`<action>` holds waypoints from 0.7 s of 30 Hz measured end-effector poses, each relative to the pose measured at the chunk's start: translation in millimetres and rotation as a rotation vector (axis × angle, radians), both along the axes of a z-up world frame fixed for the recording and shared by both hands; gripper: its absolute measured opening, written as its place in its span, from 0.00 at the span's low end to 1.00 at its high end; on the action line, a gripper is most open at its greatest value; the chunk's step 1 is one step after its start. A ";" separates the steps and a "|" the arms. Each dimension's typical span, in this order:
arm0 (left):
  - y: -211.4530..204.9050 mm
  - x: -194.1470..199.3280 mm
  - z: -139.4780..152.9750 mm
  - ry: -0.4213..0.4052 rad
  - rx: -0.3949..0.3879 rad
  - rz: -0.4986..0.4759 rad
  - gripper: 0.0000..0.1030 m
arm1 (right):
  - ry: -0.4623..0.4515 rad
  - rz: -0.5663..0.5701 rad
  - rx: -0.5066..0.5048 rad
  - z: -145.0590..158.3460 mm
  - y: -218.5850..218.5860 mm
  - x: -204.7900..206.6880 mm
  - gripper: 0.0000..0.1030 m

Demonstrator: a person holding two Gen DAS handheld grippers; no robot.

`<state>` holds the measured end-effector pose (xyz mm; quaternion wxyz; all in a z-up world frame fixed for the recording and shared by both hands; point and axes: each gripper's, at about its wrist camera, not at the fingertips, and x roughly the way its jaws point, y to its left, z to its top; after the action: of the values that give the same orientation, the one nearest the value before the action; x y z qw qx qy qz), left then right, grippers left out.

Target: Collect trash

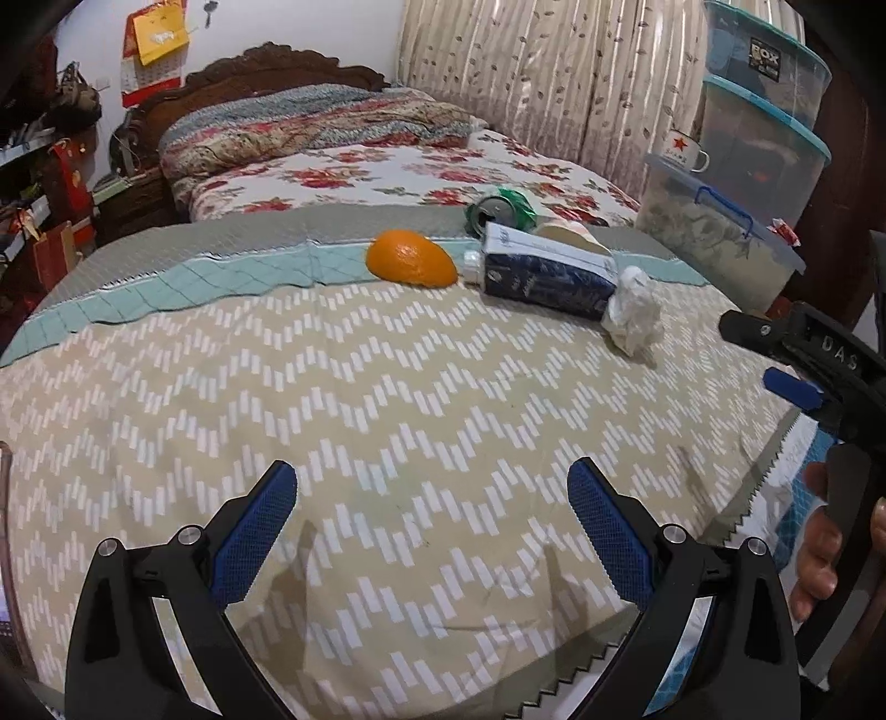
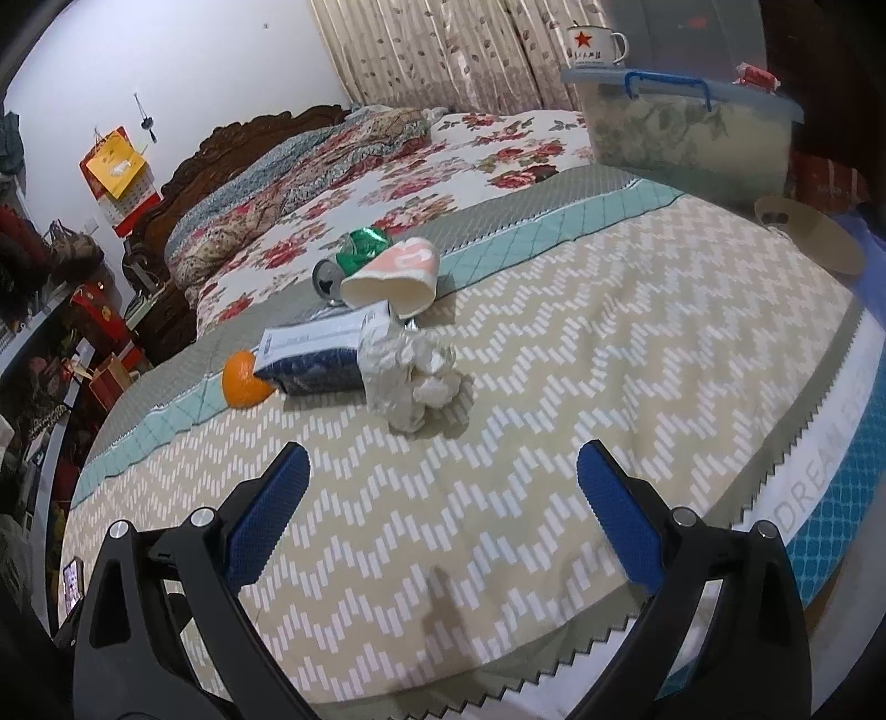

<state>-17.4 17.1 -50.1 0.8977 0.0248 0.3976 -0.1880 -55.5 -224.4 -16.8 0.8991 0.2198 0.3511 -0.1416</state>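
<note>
Trash lies on the bed's chevron blanket: an orange peel (image 1: 411, 258) (image 2: 243, 379), a dark blue carton (image 1: 545, 271) (image 2: 315, 354), crumpled white paper (image 1: 634, 313) (image 2: 415, 376), a crushed green can (image 1: 501, 209) (image 2: 354, 256) and a squashed pink-and-white paper cup (image 2: 396, 274) (image 1: 570, 235). My left gripper (image 1: 432, 487) hovers open over bare blanket, well short of the pile. My right gripper (image 2: 443, 471) is open too, with the crumpled paper just beyond its fingertips. In the left wrist view the right gripper (image 1: 797, 360) shows at the right edge with a hand on its handle.
Stacked plastic storage boxes (image 1: 736, 232) (image 2: 686, 138) stand at the bed's right side, an enamel mug (image 2: 595, 47) on one lid. A round cardboard piece (image 2: 814, 235) lies near the right edge. Floral bedding (image 1: 343, 138) and curtains are behind. Shelves with clutter fill the left.
</note>
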 end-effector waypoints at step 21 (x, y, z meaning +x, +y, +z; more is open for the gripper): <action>38.1 32.0 -8.2 0.065 -0.009 0.109 0.91 | -0.008 0.101 -0.032 9.6 8.9 44.8 0.94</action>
<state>14.6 55.2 -58.3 0.8934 -0.0073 0.4264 -0.1412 -10.7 -215.6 -7.2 0.9099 0.1880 0.3558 -0.1006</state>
